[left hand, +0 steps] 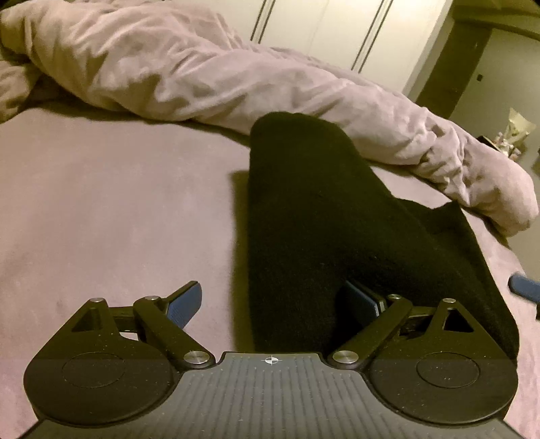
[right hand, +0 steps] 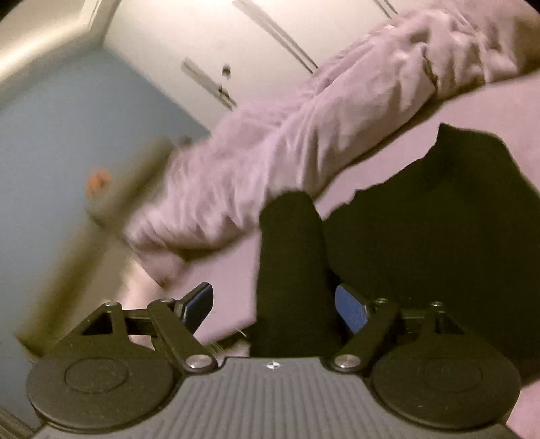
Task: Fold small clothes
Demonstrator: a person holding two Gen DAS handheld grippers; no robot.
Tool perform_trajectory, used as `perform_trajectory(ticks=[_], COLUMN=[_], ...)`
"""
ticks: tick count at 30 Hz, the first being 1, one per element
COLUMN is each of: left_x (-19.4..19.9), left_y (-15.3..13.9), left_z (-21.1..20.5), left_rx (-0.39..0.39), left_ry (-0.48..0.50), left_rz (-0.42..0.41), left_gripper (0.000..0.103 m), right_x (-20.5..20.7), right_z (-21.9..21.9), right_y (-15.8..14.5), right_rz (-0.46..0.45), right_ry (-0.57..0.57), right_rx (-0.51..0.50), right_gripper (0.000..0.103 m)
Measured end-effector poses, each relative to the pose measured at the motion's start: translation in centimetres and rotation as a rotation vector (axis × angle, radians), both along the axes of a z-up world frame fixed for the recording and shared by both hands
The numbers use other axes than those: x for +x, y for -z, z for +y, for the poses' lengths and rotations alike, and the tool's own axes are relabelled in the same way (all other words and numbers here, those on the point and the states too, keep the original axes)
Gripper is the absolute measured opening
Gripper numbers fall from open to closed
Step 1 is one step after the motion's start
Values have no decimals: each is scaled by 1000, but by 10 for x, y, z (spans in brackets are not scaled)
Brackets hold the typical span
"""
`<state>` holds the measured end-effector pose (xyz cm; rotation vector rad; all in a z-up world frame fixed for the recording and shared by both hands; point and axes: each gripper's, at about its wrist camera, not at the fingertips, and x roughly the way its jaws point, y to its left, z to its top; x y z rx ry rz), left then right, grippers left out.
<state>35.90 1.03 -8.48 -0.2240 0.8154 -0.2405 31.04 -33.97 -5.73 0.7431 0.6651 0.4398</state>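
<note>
A black garment (left hand: 317, 216) lies on the mauve bed sheet (left hand: 111, 209), one long part running away from me and another spreading right. My left gripper (left hand: 273, 304) is open, its blue-padded fingers (left hand: 184, 304) wide apart, with the near end of the garment between them. In the right wrist view the same black garment (right hand: 438, 219) lies on the sheet (right hand: 489, 111). My right gripper (right hand: 275, 305) is open too, and a narrow black strip (right hand: 290, 263) of the garment runs between its jaws. The other gripper's blue finger (left hand: 524, 288) shows at the right edge.
A rumpled mauve duvet (left hand: 209, 74) lies bunched along the far side of the bed, close behind the garment; it also shows in the right wrist view (right hand: 303, 141). White wardrobe doors (left hand: 324, 30) stand beyond it. The bed's edge and floor (right hand: 44, 169) are to the left there.
</note>
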Motion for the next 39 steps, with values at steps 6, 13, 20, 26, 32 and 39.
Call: perform_trajectory(ticks=[6, 13, 20, 26, 32, 39], left_x=[-4, -4, -5, -6, -24, -17], left_y=[-2, -3, 0, 0, -18, 9], left_z=[2, -2, -3, -6, 5, -9], left_rx=[17, 52, 46, 61, 79, 225], left_ry=[-22, -11, -13, -4, -40, -45], left_rz=[-11, -12, -11, -12, -69, 23], left_gripper=[96, 96, 96, 96, 95, 86], right_x=[20, 34, 60, 88, 52, 19], right_z=[14, 27, 34, 48, 56, 45], right_y=[28, 41, 57, 73, 36, 66], right_rz=[121, 144, 221, 271, 83, 118], right_ry=[-40, -60, -77, -105, -16, 68], right_rx=[-137, -123, -43, 39, -173, -299], right_gripper=[61, 59, 59, 44, 16, 22])
